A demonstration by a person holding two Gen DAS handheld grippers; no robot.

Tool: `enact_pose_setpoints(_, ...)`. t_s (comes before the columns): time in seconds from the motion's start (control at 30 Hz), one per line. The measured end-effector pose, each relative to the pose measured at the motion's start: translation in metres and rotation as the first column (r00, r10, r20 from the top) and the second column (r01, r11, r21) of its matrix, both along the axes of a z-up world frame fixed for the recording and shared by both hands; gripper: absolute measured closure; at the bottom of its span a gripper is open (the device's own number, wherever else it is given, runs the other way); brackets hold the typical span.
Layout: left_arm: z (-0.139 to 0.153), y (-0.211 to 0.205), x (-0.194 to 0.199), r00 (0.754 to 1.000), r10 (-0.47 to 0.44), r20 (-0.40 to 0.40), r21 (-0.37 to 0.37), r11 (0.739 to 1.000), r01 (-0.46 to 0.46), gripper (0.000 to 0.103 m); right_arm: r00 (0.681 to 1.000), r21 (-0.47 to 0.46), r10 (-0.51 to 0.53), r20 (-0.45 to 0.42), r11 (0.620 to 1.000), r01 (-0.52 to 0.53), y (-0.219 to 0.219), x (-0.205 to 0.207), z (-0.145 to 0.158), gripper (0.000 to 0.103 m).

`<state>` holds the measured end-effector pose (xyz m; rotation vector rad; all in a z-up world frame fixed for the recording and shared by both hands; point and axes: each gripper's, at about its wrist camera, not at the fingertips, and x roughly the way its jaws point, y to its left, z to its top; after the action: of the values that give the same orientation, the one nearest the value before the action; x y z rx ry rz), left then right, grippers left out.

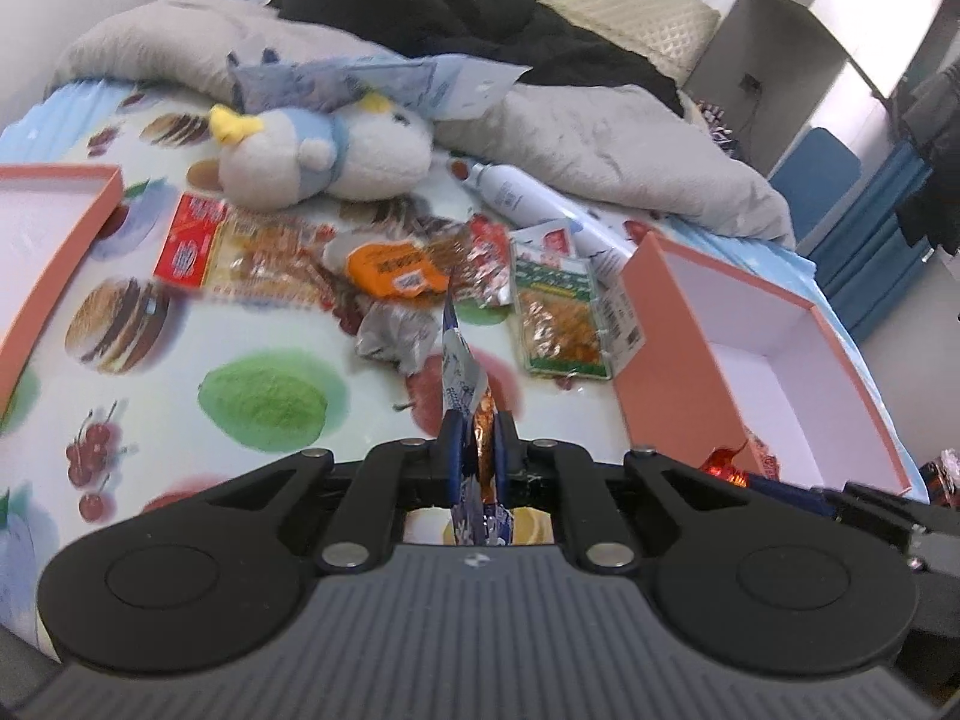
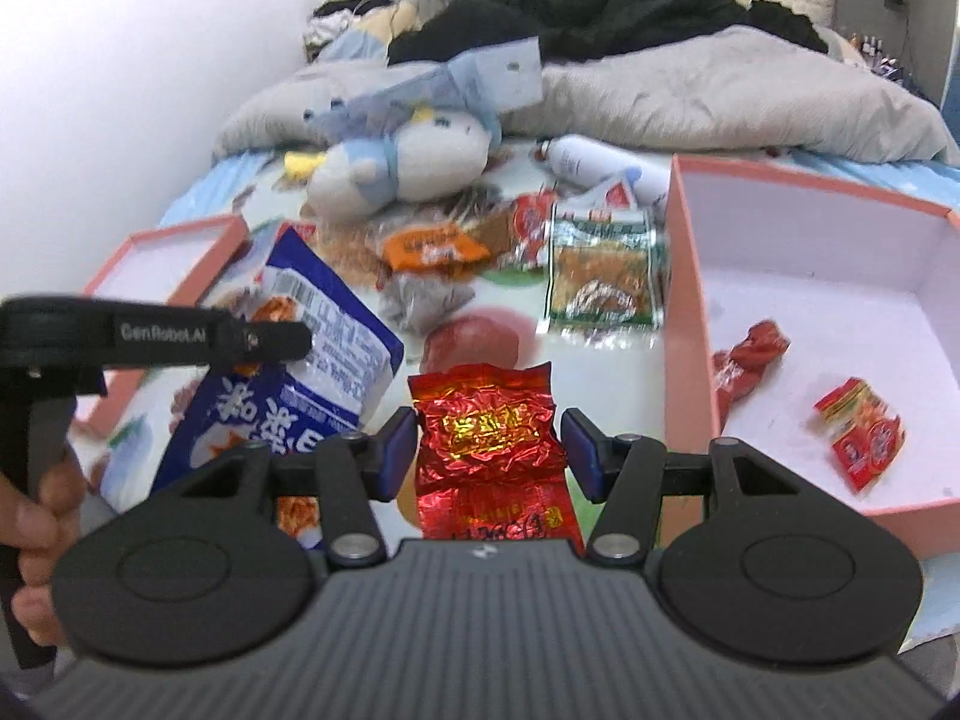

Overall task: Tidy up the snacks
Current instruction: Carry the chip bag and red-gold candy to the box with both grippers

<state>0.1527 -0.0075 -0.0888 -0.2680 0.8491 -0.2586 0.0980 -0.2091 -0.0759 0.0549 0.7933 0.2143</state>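
In the left wrist view, the left gripper (image 1: 477, 450) pinches a blue-and-white snack bag (image 1: 459, 372) edge-on between nearly closed pads, lifted above the fruit-print sheet (image 1: 180, 372), with the pink box (image 1: 678, 360) just to the right. In the right wrist view, the right gripper (image 2: 489, 450) stands half spread around a crinkled red foil packet (image 2: 489, 438), whether the pads touch it I cannot tell; the blue-and-white snack bag hangs at left, the pink box at right holds two red snacks (image 2: 864, 441).
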Motion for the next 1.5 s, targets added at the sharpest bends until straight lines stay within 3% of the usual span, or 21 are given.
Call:
enact_pose_setpoints(0.57, 0.099, -0.046, 0.018, 0.983, -0.111, 0.143, -0.004, 0.994, 0.113, 0.091, 0.982, 0.009, -0.070, 0.177, 0.998, 0.070, -0.046, 0.013, 0.087, 0.047)
enact_pose_setpoints(0.83, 0.131, -0.085, 0.037, 0.966, -0.164, 0.199, -0.002, 0.986, 0.167, 0.091, 0.964, 0.012, -0.132, 0.231, 0.991, 0.133, -0.085, 0.020, 0.111, 0.047)
enact_pose_setpoints(1.17, 0.128, -0.160, 0.075, 0.954, -0.247, 0.170, -0.014, 0.967, 0.253, 0.091, 0.947, 0.004, -0.241, 0.211, 0.969, 0.245, -0.144, 0.034, 0.098, 0.047)
enact_pose_setpoints(1.5, 0.082, -0.236, 0.119, 0.938, -0.342, 0.060, 0.032, 0.940, 0.340, 0.091, 0.940, 0.006, -0.325, 0.104, 0.945, 0.326, -0.199, 0.061, 0.049, 0.047)
